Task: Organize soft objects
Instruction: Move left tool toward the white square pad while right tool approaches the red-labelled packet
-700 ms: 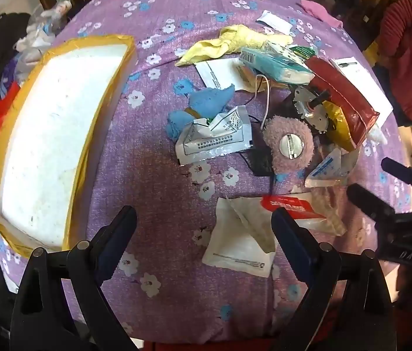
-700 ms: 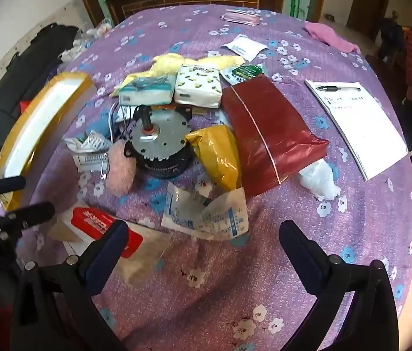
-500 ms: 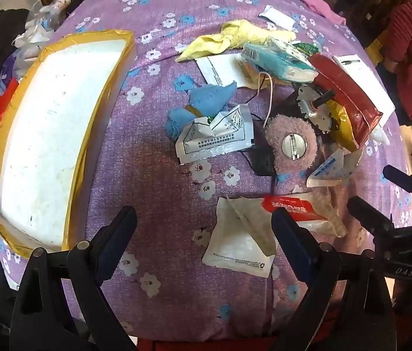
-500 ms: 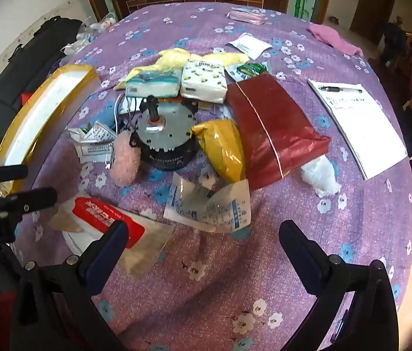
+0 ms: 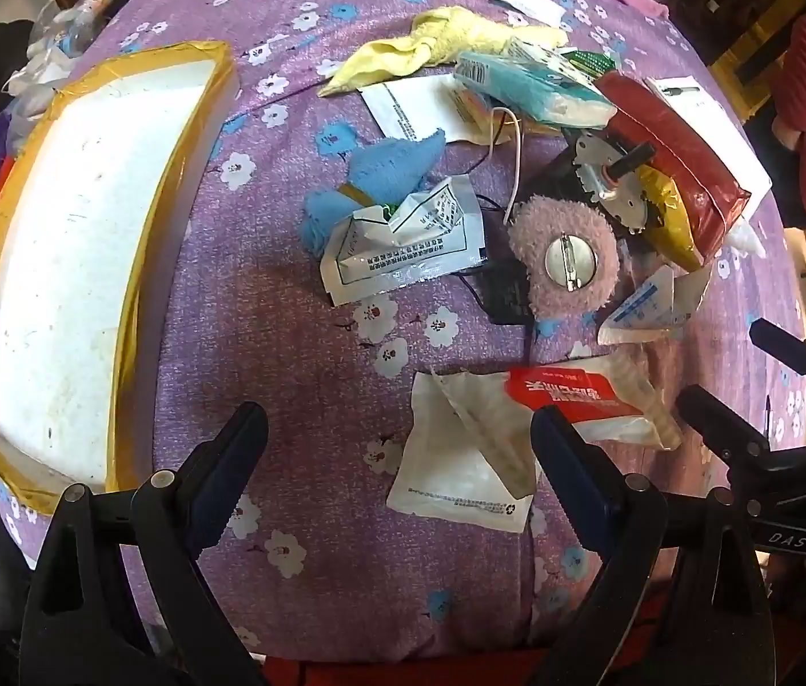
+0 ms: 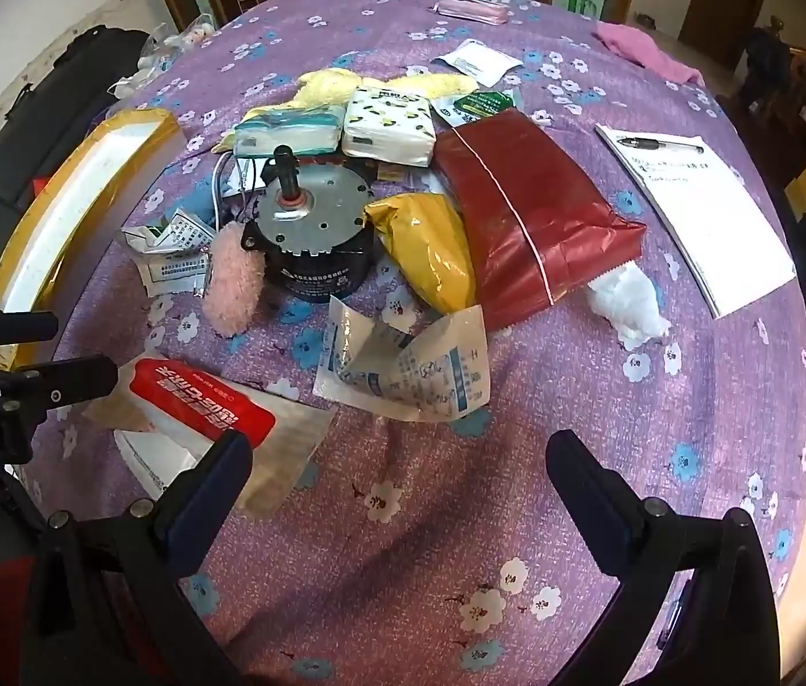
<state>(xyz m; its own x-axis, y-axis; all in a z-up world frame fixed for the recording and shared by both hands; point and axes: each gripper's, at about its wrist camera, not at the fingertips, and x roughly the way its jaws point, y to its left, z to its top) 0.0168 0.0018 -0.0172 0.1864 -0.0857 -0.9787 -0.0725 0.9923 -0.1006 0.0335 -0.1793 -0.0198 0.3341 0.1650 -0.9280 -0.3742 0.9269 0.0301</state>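
A pile of items lies on the purple flowered table. Soft ones: a pink fluffy pad (image 5: 566, 260) (image 6: 231, 286), a blue cloth (image 5: 380, 177), a yellow cloth (image 5: 449, 46) (image 6: 323, 86), tissue packs (image 6: 388, 126) (image 6: 288, 134) and a white wad (image 6: 626, 300). A white foam box with gold tape (image 5: 71, 251) (image 6: 77, 211) stands at the left. My left gripper (image 5: 400, 446) is open and empty above the near table edge. My right gripper (image 6: 397, 474) is open and empty, near a red-labelled packet (image 6: 203, 400).
A metal motor (image 6: 311, 240), a dark red bag (image 6: 529, 217), a yellow pouch (image 6: 431, 246), plastic wrappers (image 6: 409, 371) (image 5: 409, 246) and a notepad with pen (image 6: 694, 200) also lie on the table. A pink cloth (image 6: 649, 51) lies at the far edge.
Both grippers have drawn slightly forward over the table, so the pile sits a little lower and nearer in view. Both stay open and empty.
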